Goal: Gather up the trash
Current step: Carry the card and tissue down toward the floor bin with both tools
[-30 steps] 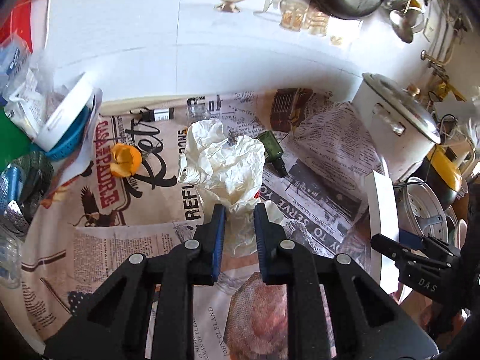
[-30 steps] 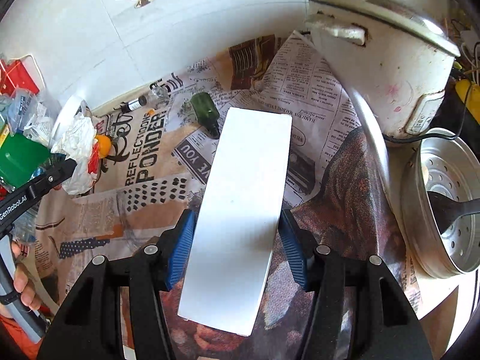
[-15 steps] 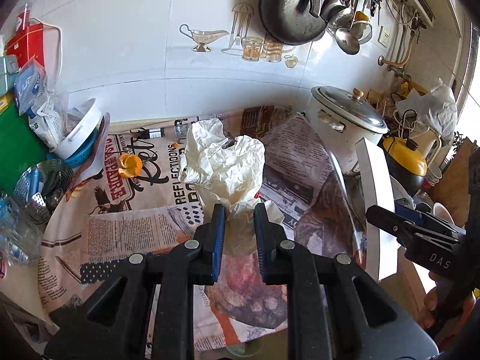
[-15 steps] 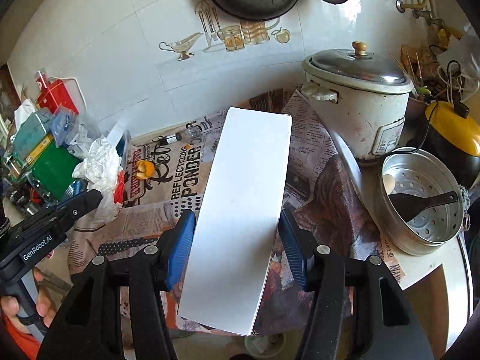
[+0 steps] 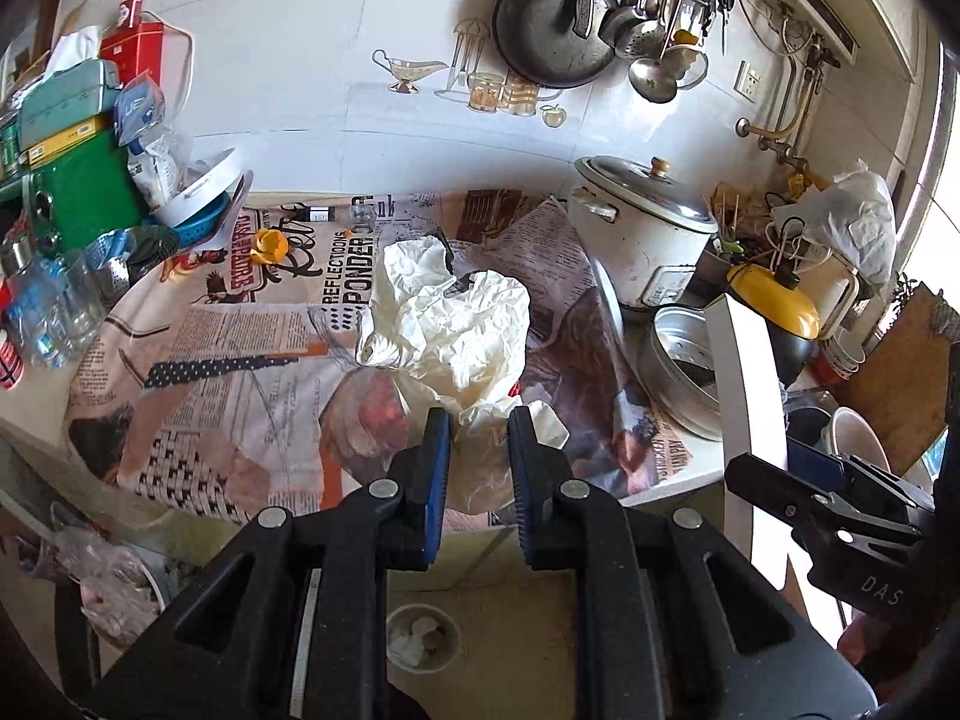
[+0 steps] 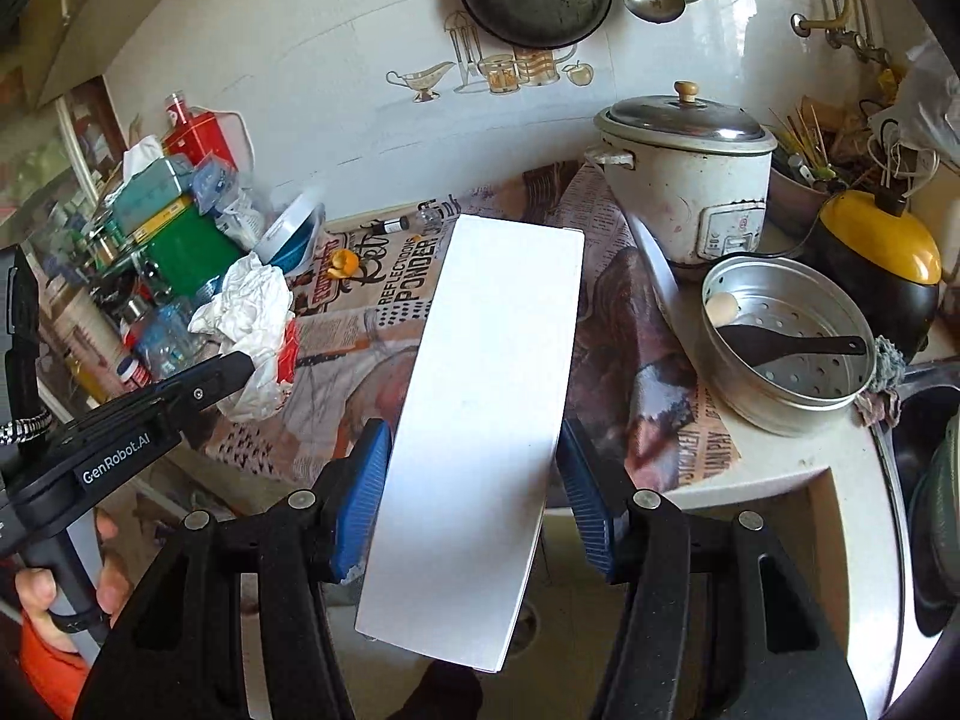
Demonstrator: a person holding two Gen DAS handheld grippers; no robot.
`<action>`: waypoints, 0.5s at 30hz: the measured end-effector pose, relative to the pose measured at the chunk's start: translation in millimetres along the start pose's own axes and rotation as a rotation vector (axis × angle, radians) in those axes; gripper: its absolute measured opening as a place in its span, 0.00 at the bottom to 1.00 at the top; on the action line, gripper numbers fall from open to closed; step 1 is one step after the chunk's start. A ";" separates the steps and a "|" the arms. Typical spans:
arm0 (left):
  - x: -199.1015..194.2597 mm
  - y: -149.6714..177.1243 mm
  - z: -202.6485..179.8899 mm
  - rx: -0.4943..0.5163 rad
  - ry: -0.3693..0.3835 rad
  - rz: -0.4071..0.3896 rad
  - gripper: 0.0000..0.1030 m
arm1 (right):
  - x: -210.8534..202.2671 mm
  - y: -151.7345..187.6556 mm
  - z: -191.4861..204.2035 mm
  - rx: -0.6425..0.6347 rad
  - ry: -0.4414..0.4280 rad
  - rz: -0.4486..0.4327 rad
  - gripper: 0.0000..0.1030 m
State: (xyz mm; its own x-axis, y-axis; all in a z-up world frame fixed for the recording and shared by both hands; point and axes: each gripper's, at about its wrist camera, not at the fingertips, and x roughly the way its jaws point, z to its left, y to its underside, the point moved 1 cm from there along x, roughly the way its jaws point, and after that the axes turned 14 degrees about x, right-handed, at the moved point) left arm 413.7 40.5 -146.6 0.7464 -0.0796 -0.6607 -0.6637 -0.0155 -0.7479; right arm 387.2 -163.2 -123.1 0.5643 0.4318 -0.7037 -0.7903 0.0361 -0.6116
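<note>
Above the newspaper-covered counter (image 5: 252,360), your left gripper (image 5: 478,438) is clenched on a crumpled wad of white paper (image 5: 450,324), pinching its lower end so the bulk of it bunches up beyond the jaws, clear of the counter. Your right gripper (image 6: 474,480) is grasping a long flat white cardboard box (image 6: 492,408) across its width, the box lying lengthwise between the blue pads (image 6: 360,480) and reaching out over the counter edge.

So two pieces are in hand, neither of them binned yet. Down on the floor below the left gripper sits a small round bin (image 5: 422,636) with some white scraps already in it; that looks like the place for both loads, so the drop is the step in hand.

Still on the counter, as far as you can judge: an orange peel (image 5: 270,243) by the printed headline and a small dark-capped bottle (image 5: 318,214) near the tiled wall (image 5: 300,90). Whether the clutter at the left end counts as rubbish, you cannot tell from these views.
</note>
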 end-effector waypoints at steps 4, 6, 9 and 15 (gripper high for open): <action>-25.2 19.0 -25.4 -0.002 0.006 0.012 0.18 | -25.8 17.4 -9.7 -0.019 -0.006 0.007 0.52; -33.0 27.0 -33.7 -0.008 0.006 0.031 0.18 | -34.3 24.0 -13.1 -0.016 -0.009 0.017 0.52; -40.4 40.8 -39.8 -0.024 0.009 0.058 0.18 | -41.4 32.5 -16.3 -0.016 -0.020 0.048 0.52; -31.1 71.5 -42.4 -0.021 0.019 0.121 0.18 | -34.8 56.8 -18.7 -0.018 -0.013 0.101 0.52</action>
State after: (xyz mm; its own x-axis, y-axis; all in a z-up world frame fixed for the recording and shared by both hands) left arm 340.9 -0.4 -176.8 0.6598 -0.1012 -0.7446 -0.7499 -0.0258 -0.6610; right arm 327.2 -193.1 -140.1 0.4784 0.4438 -0.7578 -0.8388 -0.0244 -0.5439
